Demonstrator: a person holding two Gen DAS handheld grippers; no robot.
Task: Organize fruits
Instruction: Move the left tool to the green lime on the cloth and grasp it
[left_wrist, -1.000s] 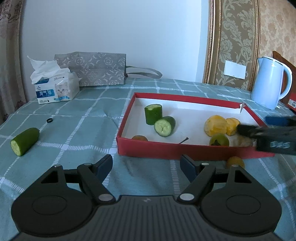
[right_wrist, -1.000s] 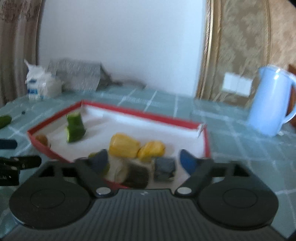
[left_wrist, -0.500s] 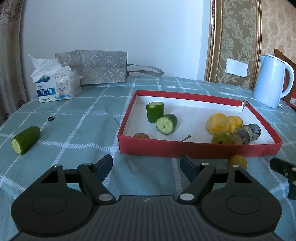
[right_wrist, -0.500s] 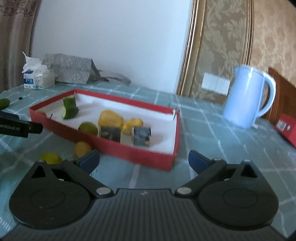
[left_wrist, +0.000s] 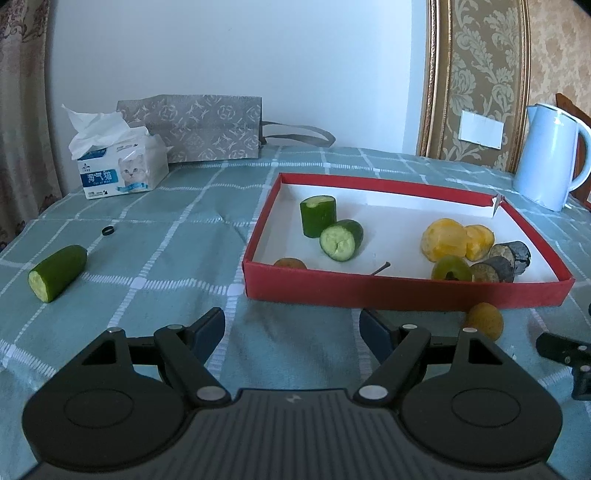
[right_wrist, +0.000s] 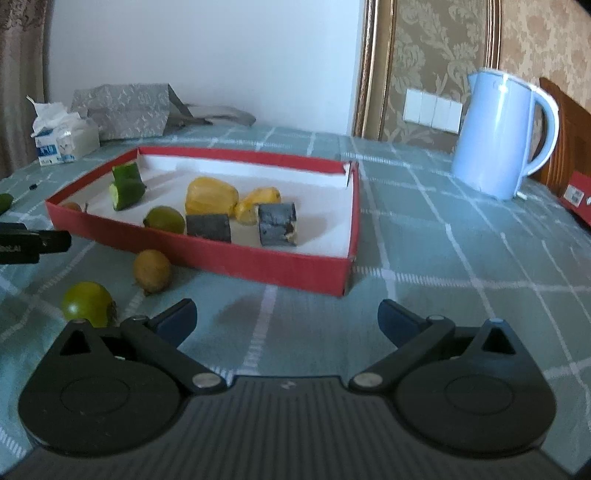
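While most fruit sits in the red box, I see a brown fruit and green fruit outside on the tabletop; my right hand-held gripper gapes wide (empty), as does my left hand-held gripper.

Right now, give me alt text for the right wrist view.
An open gripper hovers over a checked tablecloth, before a red tray holding cut fruit. Two small round fruits lie outside the tray, and a pale blue kettle stands behind.
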